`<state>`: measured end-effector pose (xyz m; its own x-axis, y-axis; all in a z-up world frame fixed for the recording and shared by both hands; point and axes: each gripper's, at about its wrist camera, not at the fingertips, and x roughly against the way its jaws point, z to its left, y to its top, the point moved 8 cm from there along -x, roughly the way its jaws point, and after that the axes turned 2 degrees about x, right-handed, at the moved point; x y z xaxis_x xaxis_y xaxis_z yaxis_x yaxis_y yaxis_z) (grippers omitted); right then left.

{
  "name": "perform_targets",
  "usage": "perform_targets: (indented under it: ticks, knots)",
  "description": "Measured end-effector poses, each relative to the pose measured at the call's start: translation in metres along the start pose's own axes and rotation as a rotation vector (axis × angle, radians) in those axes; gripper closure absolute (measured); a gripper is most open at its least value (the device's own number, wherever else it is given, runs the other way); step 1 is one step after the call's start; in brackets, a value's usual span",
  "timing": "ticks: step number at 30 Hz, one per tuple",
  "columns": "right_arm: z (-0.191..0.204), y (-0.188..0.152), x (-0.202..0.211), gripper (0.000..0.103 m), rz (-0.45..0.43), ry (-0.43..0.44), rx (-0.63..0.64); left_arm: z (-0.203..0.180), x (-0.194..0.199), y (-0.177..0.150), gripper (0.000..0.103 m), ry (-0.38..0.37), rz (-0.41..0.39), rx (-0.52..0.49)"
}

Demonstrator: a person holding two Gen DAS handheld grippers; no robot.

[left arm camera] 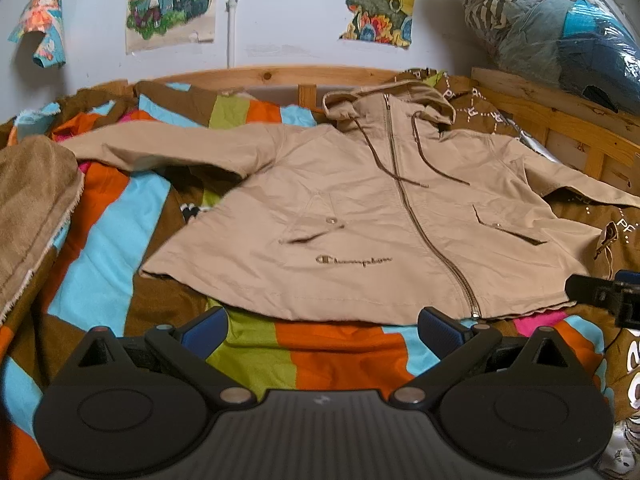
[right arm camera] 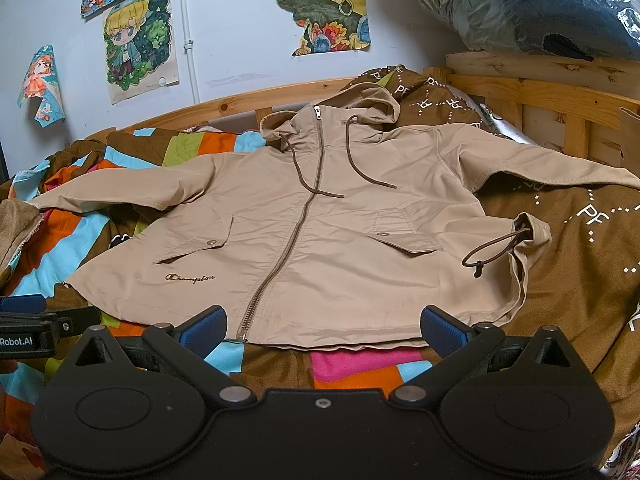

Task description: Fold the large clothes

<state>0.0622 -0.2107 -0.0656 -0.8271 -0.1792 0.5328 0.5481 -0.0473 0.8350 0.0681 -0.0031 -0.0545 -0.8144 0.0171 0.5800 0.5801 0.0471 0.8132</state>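
Jacket: a beige hooded jacket [left arm camera: 360, 216] [right arm camera: 320, 232] lies face up and zipped on a bed, sleeves spread out to either side, hood toward the wooden headboard [left arm camera: 264, 76] [right arm camera: 224, 106].
Details: a dark zipper [left arm camera: 404, 196] [right arm camera: 304, 216] runs down the front; two brown drawstrings [left arm camera: 384, 160] [right arm camera: 360, 168] trail over the chest; a flap pocket sits on each side; a script logo [left arm camera: 354, 261] [right arm camera: 191, 278] is stitched near the hem.
Hem cord: in the right wrist view an elastic cord loop [right arm camera: 492, 250] hangs from the gathered hem corner.
Bedding: a striped cover [left arm camera: 320, 356] [right arm camera: 352, 364] in orange, blue, green, pink and brown lies under the jacket; a brown patterned fabric [right arm camera: 580, 240] [left arm camera: 480, 108] lies beside it and under the hood.
Left hand-held gripper [left arm camera: 322, 326]: fingers spread wide, holding nothing, poised just before the hem, left of the zipper's end.
Right hand-held gripper [right arm camera: 322, 326]: fingers spread wide, empty, poised at the hem, right of the zipper's end.
Surroundings: cartoon posters [left arm camera: 172, 0] [right arm camera: 140, 44] hang on the pale wall; a plastic-wrapped bundle [left arm camera: 560, 28] [right arm camera: 540, 4] rests on the bed frame; a tan towel [left arm camera: 32, 208] lies at the left.
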Motion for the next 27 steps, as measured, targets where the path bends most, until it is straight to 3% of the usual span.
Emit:
perform_targets:
  ticks: [5, 10, 16, 18, 21, 23, 27]
  knots:
    - [-0.009, 0.000, 0.003, 0.001, -0.020, -0.065, -0.004, 0.002, -0.017, 0.008, 0.000, -0.049, 0.120, 0.005]
    - [-0.052, 0.037, 0.022, 0.001, -0.139, -0.123, -0.112, 0.000, -0.034, 0.059, 0.000, -0.133, 0.154, 0.056]
    - [-0.126, 0.086, 0.034, 0.001, -0.205, -0.183, -0.152, -0.037, -0.070, 0.116, 0.000, -0.166, 0.141, -0.129]
    - [-0.160, 0.099, 0.037, 0.001, -0.216, -0.242, -0.207, -0.055, -0.085, 0.122, 0.000, -0.200, 0.142, -0.162]
    - [-0.212, 0.115, 0.048, 0.007, -0.243, -0.406, -0.258, -0.080, -0.107, 0.121, 0.000, -0.273, 0.124, -0.167]
    - [-0.237, 0.120, 0.048, 0.008, -0.234, -0.507, -0.240, -0.093, -0.123, 0.116, 0.000, -0.298, 0.118, -0.155]
    - [-0.280, 0.118, 0.043, 0.021, -0.185, -0.696, -0.168, -0.110, -0.148, 0.100, 0.000, -0.329, 0.177, -0.134]
